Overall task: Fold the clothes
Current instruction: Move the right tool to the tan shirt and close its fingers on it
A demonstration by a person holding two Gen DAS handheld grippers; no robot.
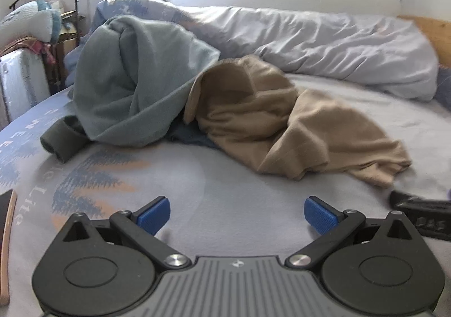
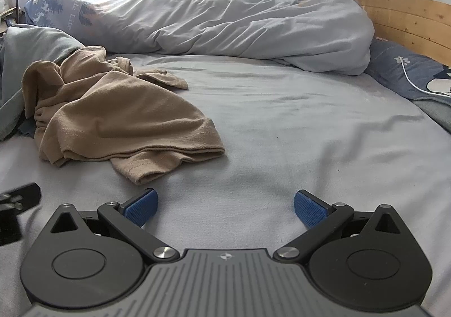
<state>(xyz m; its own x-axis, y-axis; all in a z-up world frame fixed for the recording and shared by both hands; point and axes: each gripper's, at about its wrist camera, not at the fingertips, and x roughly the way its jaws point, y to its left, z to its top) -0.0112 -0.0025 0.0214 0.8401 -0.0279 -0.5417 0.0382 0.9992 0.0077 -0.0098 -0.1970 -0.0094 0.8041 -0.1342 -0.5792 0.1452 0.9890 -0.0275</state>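
Looking along the left gripper (image 1: 237, 214), its blue ribbed pads (image 1: 154, 215) stand wide apart with nothing between them, low over the pale grey printed bedsheet (image 1: 214, 193). Ahead lies a crumpled tan cotton T-shirt (image 1: 270, 125), and touching its left side is a taller heap of grey-green fabric (image 1: 129, 77) with a dark cuff (image 1: 60, 140) trailing onto the sheet. A rumpled pale lilac duvet (image 1: 324, 43) runs along the wall behind both. Part of the other tool's black body shows at the right edge.

From the right wrist view, the right gripper (image 2: 225, 208) is likewise spread wide and holds nothing, hovering above bare sheet. The tan T-shirt (image 2: 112, 114) lies ahead and to the left, its hem near the left pad (image 2: 141, 207) but not touching it. A dark blue patterned pillow (image 2: 406, 74) with a white cable (image 2: 414, 80) sits at the right, before a pine headboard (image 2: 408, 21).
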